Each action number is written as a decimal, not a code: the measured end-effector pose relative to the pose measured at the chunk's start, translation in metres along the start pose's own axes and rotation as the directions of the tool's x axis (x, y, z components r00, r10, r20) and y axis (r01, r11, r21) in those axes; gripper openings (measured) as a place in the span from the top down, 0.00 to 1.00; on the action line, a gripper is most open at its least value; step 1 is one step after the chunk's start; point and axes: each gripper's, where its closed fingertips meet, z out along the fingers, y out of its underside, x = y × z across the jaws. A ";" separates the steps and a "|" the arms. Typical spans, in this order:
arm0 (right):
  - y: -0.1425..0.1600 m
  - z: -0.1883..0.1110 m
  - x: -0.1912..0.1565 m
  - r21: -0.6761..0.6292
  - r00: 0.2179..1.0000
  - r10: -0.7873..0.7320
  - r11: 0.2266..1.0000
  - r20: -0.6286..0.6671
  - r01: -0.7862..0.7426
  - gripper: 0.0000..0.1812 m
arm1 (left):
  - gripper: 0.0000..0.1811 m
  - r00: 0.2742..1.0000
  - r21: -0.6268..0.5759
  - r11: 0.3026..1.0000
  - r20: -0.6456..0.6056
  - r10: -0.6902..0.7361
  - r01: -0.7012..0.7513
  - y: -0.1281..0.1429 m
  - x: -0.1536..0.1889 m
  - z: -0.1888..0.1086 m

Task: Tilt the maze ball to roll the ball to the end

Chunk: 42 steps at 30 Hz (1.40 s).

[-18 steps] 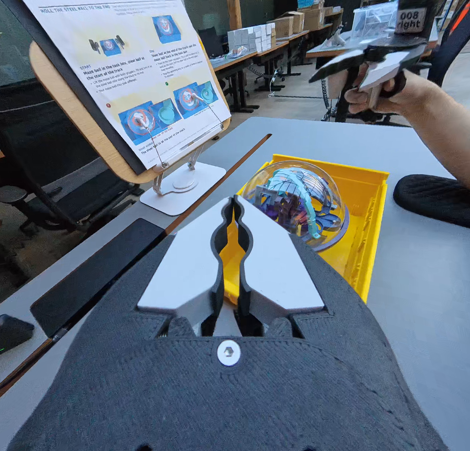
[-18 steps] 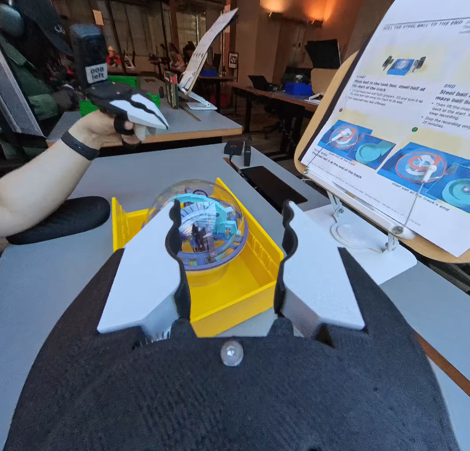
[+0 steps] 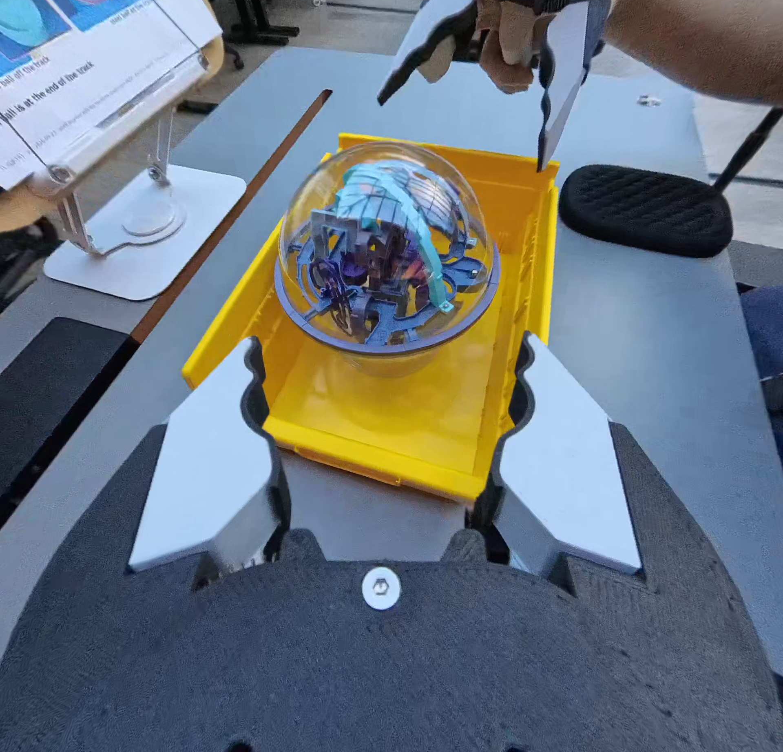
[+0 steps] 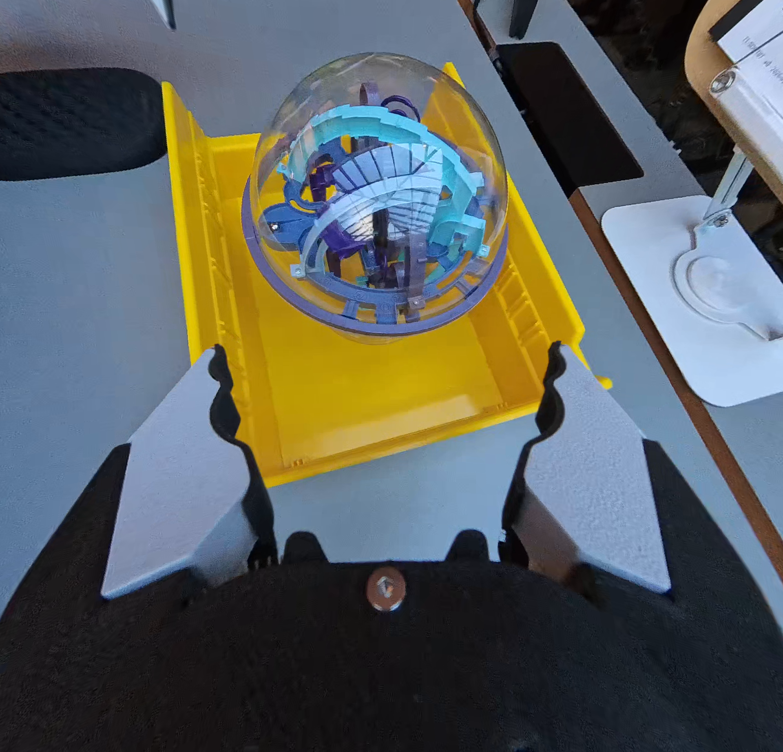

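The maze ball point(image 3: 387, 257), a clear sphere with blue, teal and purple tracks inside, sits in a yellow bin point(image 3: 229, 333) on the grey table. A small steel ball point(image 3: 473, 271) rests on a blue track near the sphere's rim; it also shows in the right wrist view point(image 4: 274, 226). My left gripper point(image 3: 389, 339) is open and empty, just short of the sphere, its fingers spanning the bin. My right gripper point(image 4: 387, 349) is open and empty on the opposite side of the maze ball point(image 4: 377, 189), above the bin point(image 4: 182, 223). It also shows in the left wrist view point(image 3: 462, 134), held by a hand.
A document stand with an instruction sheet point(image 3: 106, 32) on a white base point(image 3: 144, 231) stands beside the bin. A black armrest pad point(image 3: 644, 210) lies on the bin's other side. A flat black pad point(image 3: 55, 371) and a table slot point(image 3: 237, 210) lie near the stand.
My left gripper has opened from shut. Both grippers have come down and in toward the bin, now tilted down at the maze ball. The right gripper has opened wider.
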 end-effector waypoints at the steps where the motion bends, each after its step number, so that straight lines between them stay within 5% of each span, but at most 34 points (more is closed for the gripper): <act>1: -0.001 0.003 -0.003 -0.001 1.000 0.015 1.000 0.020 -0.015 0.19 | 0.36 1.000 -0.005 1.000 0.004 -0.004 0.004 0.009 -0.001 0.005; 17: 0.024 0.048 -0.004 -0.210 0.998 -0.003 0.978 0.058 0.015 0.18 | 0.37 0.999 -0.054 0.998 -0.046 -0.012 0.009 0.042 -0.011 0.046; 42: 0.033 0.059 0.000 -0.413 0.988 -0.055 0.904 0.142 0.110 0.22 | 0.35 0.993 -0.121 0.992 -0.113 -0.035 0.021 0.051 -0.010 0.063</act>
